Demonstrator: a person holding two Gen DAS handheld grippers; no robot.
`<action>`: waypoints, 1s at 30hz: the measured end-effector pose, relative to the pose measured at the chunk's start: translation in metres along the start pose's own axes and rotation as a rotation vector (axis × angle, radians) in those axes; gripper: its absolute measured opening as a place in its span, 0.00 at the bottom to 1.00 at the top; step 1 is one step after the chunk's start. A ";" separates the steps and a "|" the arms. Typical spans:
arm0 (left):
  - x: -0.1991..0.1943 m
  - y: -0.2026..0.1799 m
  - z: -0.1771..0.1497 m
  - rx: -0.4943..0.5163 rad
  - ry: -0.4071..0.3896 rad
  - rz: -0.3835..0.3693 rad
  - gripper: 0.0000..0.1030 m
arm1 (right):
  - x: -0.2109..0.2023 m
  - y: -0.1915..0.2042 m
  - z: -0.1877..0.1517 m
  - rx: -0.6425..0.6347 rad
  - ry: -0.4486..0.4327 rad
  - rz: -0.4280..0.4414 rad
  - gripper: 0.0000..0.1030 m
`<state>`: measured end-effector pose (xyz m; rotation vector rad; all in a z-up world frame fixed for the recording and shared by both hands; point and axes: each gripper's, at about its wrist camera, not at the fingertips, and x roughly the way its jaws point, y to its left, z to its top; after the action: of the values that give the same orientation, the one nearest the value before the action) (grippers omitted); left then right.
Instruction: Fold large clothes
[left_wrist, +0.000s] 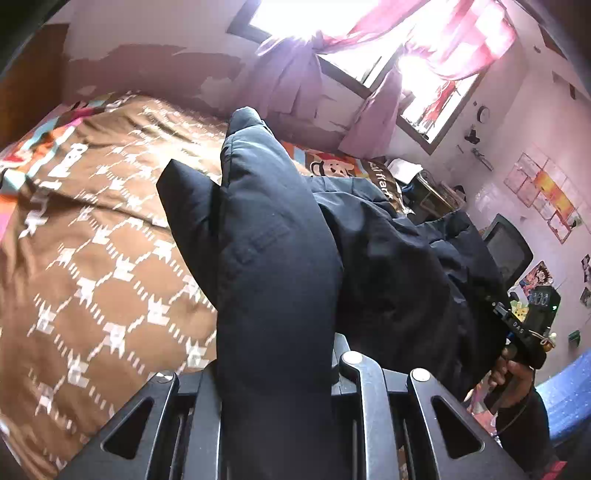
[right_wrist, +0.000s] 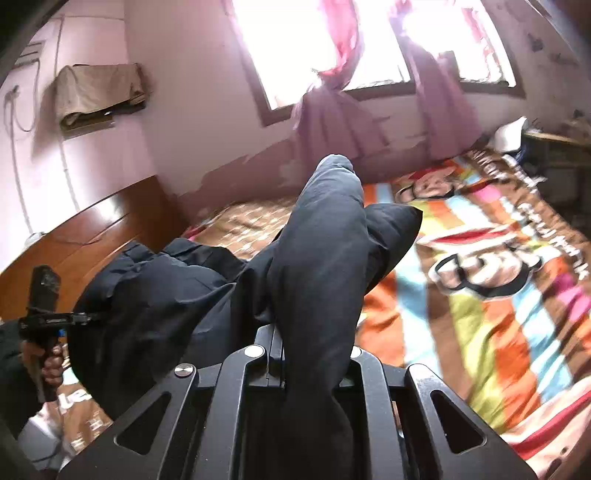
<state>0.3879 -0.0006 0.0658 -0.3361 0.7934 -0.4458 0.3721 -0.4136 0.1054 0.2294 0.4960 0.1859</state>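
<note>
Dark navy garment (left_wrist: 280, 258) pinched in left gripper (left_wrist: 275, 365), fabric bunched up past its fingers; right gripper (right_wrist: 314, 354) clamped on another fold of it. Garment hangs raised between both, over bed (left_wrist: 92, 240) with brown patterned blanket (right_wrist: 480, 295).

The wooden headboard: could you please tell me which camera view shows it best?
The right wrist view: the wooden headboard spreads broadly across the left, beyond the dark jacket. The left wrist view catches only a dark brown sliver at its upper-left edge.
</note>
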 end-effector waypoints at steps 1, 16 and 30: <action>0.014 -0.001 0.006 -0.001 -0.001 0.007 0.18 | 0.006 -0.003 0.003 0.004 -0.004 -0.014 0.11; 0.122 0.045 -0.005 -0.135 0.168 0.206 0.41 | 0.087 -0.078 -0.047 0.186 0.085 -0.283 0.70; 0.049 -0.007 -0.032 -0.087 -0.088 0.435 0.98 | 0.017 -0.054 -0.060 0.173 -0.053 -0.361 0.97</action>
<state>0.3927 -0.0351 0.0184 -0.2524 0.7755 0.0118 0.3638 -0.4507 0.0320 0.3081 0.4933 -0.2149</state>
